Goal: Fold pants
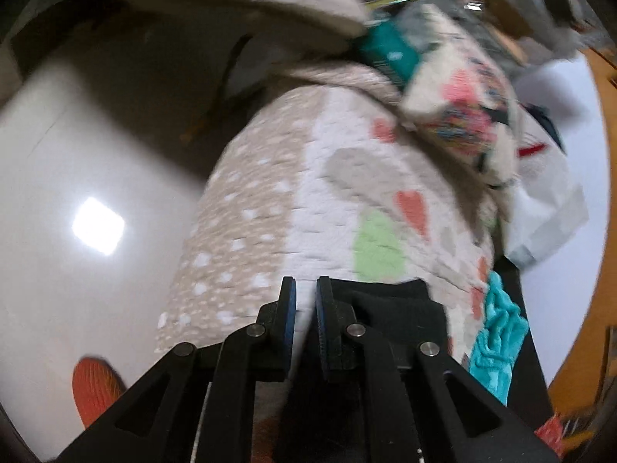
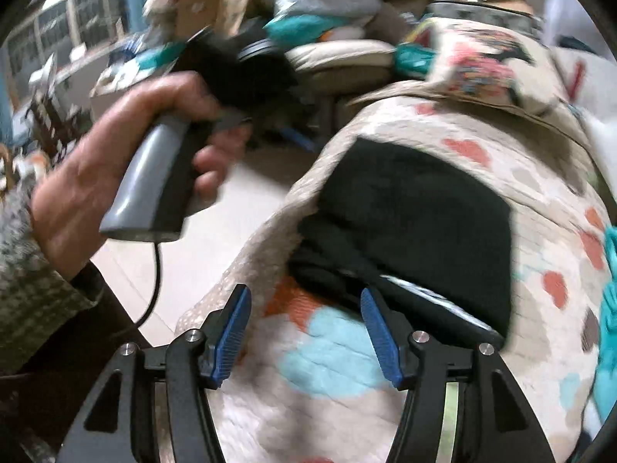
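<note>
- Quilt (image 2: 443,146): patterned with hearts and patches, it covers what looks like a bed or couch and carries everything. It lies rumpled and soft, so expect folds pressed on it to spring back; flatten each one.
- Pants (image 2: 416,212): black, bunched into a compact, roughly rectangular stack on the quilt, near its left edge in the right wrist view. In the left wrist view only a black corner (image 1: 397,301) shows, just right of the left gripper's fingers. The fold looks well along, judging by the stacked layers.
- Left gripper (image 1: 305,289): jaws nearly closed with only a thin slit between them, nothing seen held; it hangs over the quilt just beside the pants.
- Right gripper (image 2: 304,308): jaws spread, nothing between the pads; the right pad sits at the near edge of the pants.
- Hand (image 2: 135,146): holds the left gripper's grey handle, off to the left of the quilt, over the floor.
- Step judged: squaring up the stack. Do it well by pinching all layers at the near edge, not just the top one, and aligning the edges before letting go.
- Writing: a pale tag (image 2: 428,289) at the pants' near edge is too blurred to read. No brand legible anywhere.
</note>
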### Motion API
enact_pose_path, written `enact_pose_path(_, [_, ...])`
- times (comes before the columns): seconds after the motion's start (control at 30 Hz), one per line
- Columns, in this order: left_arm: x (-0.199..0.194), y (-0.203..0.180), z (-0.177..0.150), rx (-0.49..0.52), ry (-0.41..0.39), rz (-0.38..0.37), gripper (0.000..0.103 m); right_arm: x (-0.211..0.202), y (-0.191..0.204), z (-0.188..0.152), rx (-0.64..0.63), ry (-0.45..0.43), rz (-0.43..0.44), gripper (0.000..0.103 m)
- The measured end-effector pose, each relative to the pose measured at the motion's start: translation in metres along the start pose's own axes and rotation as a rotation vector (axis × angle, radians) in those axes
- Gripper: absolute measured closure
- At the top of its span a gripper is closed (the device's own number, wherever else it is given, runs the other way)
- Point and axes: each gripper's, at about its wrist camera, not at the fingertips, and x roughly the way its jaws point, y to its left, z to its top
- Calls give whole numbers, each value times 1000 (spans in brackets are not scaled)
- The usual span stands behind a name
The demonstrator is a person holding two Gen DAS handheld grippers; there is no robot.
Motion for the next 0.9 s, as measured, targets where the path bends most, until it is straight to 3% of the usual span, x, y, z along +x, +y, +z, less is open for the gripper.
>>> enact_pose_path(0.1, [0, -30, -12, 114, -13, -53, 90, -14, -35, 3, 77, -46, -104, 39])
enact_pose_path(0.2, [10, -54, -24, 220, -4, -71, 74, -4, -66, 10, 176, -38, -166, 39])
enact_pose_path(0.27, [22, -63, -31, 274, 20, -28, 61, 9, -80, 14, 241, -24, -152, 42])
enact_pose_path(0.33, [39, -63, -35, 303, 57, 98, 61, 28, -88, 18, 280, 5, -120, 42])
enact_pose_path(0.37, [48, -57, -35, 289, 83, 156, 54, 34, -87, 16, 293, 23, -108, 42])
enact_pose_path(0.47, [57, -28, -26, 133, 142, 123, 38, 48, -78, 8, 257, 62, -101, 42])
enact_pose_path(0.6, [54, -11, -21, 22, 177, 41, 38, 42, -68, 4, 184, 49, -96, 41])
enact_pose_path(0.73, [31, -18, -23, 56, 101, 72, 38, 22, -81, 4, 215, -9, -74, 41])
enact_pose_path(0.9, [-6, -48, -30, 204, -78, 167, 38, 7, -118, 0, 327, -94, -156, 39])
